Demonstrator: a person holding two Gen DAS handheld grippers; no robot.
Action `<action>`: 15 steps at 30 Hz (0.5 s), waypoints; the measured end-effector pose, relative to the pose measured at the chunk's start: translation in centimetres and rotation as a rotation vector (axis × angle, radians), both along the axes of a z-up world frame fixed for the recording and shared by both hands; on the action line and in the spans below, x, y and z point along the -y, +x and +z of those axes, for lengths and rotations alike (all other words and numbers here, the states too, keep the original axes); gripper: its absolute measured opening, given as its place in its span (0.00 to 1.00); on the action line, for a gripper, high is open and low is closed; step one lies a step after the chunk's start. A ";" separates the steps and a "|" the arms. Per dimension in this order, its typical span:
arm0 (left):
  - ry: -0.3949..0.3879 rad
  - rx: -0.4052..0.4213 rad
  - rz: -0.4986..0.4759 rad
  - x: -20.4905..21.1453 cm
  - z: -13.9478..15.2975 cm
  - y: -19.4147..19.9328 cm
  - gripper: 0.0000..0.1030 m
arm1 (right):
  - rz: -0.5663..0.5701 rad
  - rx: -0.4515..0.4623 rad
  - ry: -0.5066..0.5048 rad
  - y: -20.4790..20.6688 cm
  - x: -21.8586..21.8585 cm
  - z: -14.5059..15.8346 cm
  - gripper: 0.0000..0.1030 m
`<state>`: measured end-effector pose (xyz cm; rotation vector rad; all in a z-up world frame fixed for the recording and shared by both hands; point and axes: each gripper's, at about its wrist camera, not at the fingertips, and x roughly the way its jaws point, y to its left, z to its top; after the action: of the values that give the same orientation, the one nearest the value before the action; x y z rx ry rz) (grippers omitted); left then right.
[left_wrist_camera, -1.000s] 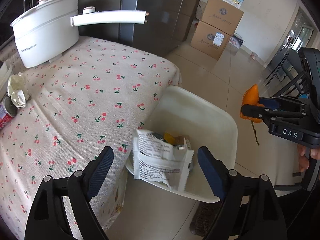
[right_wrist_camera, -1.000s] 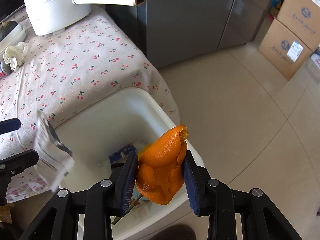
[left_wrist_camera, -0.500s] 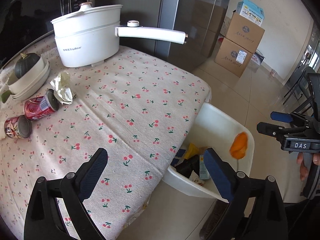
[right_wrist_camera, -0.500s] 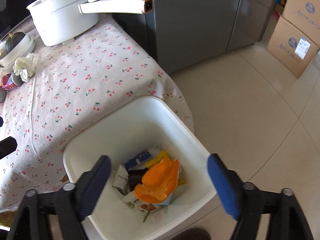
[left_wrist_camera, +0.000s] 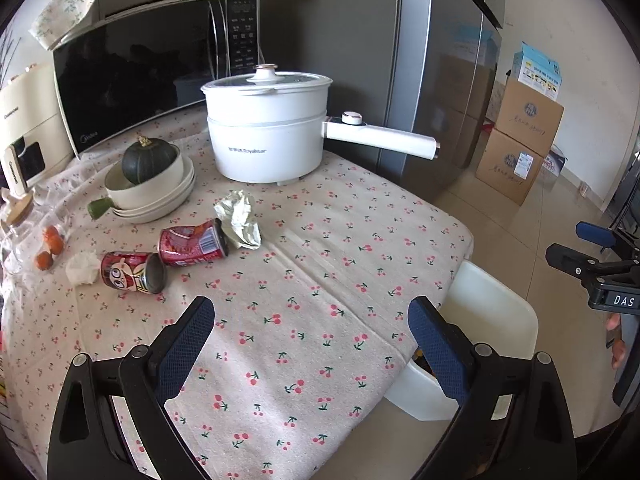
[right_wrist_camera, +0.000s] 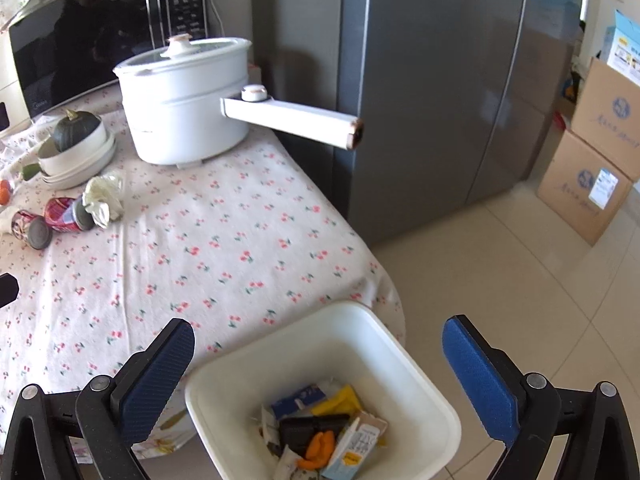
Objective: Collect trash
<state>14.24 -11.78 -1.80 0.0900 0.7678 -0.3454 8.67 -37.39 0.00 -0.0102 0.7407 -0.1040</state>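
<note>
A white bin (right_wrist_camera: 424, 384) stands on the floor at the table's near corner, holding wrappers, cartons and orange peel (right_wrist_camera: 318, 446); its rim also shows in the left wrist view (left_wrist_camera: 490, 312). On the cherry-print tablecloth lie two red cans (left_wrist_camera: 192, 244) (left_wrist_camera: 132, 272), a crumpled paper (left_wrist_camera: 240, 218) and a white tissue ball (left_wrist_camera: 82, 268). My left gripper (left_wrist_camera: 310, 344) is open and empty above the table. My right gripper (right_wrist_camera: 318, 364) is open and empty above the bin.
A white electric pot (left_wrist_camera: 266, 136) with a long handle (left_wrist_camera: 380, 138) stands at the back. Stacked bowls with a green squash (left_wrist_camera: 148, 160), a microwave (left_wrist_camera: 136, 64), a glass jar (left_wrist_camera: 16, 236), a grey fridge (right_wrist_camera: 440, 80) and cardboard boxes (left_wrist_camera: 516, 144) surround the table.
The left gripper dropped the white wrapper into the bin and swung back over the table. The right gripper opened, the orange peel fell into the bin, and it rose.
</note>
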 end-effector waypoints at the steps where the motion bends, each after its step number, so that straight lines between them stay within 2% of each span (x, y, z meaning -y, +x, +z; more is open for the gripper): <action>1: -0.004 0.004 0.011 -0.6 0.2 0.1 0.96 | 0.009 0.015 -0.002 0.2 -0.5 0.3 0.99; 15: -0.043 0.035 0.171 -8.6 2.3 0.9 0.96 | 0.101 0.105 0.052 3.0 -8.1 2.6 0.99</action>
<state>15.12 -3.14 0.51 -0.0100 0.7273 -0.1970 11.68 -29.31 2.59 0.0072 0.6365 0.0112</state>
